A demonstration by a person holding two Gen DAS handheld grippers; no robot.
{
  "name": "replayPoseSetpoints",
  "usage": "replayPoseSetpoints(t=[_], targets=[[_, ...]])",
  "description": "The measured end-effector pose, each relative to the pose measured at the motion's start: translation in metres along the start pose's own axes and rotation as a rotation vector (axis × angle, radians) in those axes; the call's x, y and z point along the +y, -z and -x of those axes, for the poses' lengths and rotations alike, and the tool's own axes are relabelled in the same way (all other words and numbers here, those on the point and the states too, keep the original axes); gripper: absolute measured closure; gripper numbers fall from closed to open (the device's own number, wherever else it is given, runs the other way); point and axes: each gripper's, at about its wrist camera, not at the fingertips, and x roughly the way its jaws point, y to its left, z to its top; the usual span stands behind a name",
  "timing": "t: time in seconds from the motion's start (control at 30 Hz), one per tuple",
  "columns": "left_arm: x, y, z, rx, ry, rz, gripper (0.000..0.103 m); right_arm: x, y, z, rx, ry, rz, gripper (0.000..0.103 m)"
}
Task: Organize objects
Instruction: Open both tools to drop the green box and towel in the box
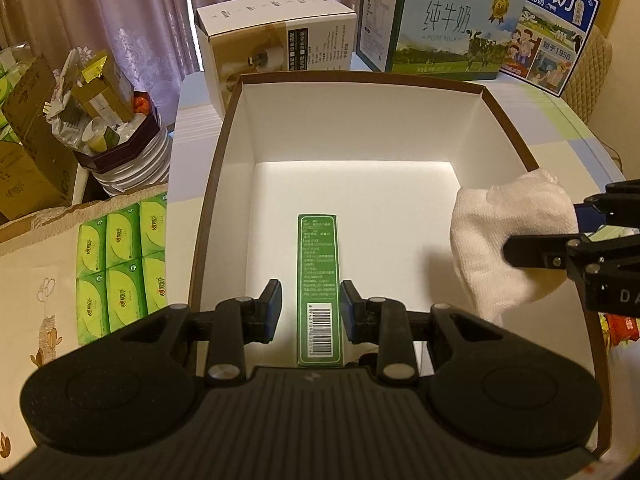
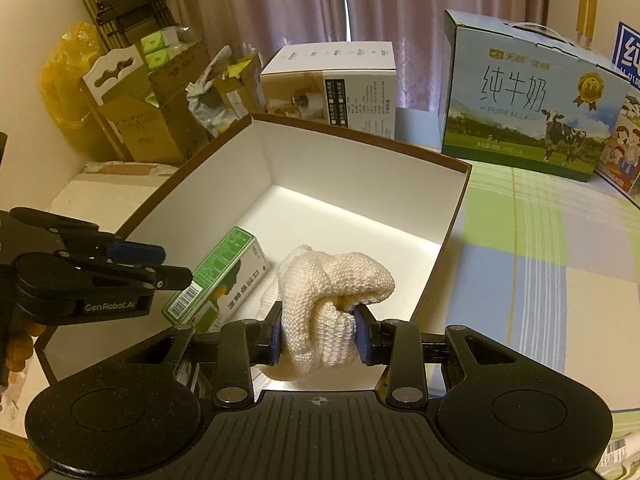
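Note:
A long green carton (image 1: pixel 319 288) lies on the floor of the open white box with a brown rim (image 1: pixel 360 78). My left gripper (image 1: pixel 311 312) is open, its pads on either side of the carton with gaps on both sides. My right gripper (image 2: pixel 318 336) is shut on a bunched white cloth (image 2: pixel 332 292) and holds it over the box's near right side. In the left wrist view the cloth (image 1: pixel 508 240) hangs at the box's right wall with the right gripper (image 1: pixel 576 232) behind it. The carton (image 2: pixel 224 280) and the left gripper (image 2: pixel 160 264) also show in the right wrist view.
A white appliance box (image 1: pixel 276 44) and two milk cartons (image 1: pixel 444 28) stand behind the box on the checked tablecloth (image 2: pixel 540 248). Green tissue packs (image 1: pixel 120 264) lie to the left. Cardboard boxes and clutter (image 1: pixel 60 112) fill the far left.

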Motion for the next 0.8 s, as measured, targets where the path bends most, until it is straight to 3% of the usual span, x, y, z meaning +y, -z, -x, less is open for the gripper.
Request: replayPoseSetpoints(t=[0.1, 0.33, 0.8], targets=[[0.001, 0.001, 0.002, -0.003, -0.003, 0.002, 0.074, -0.001, -0.001, 0.001, -0.016, 0.002, 0.000, 0.069], [0.002, 0.005, 0.010, -0.017, 0.001, 0.003, 0.061, 0.002, -0.005, 0.012, -0.080, 0.007, 0.010, 0.044], [0.001, 0.015, 0.039, -0.049, 0.000, 0.026, 0.039, 0.010, 0.011, 0.033, -0.071, -0.023, 0.020, 0.038]])
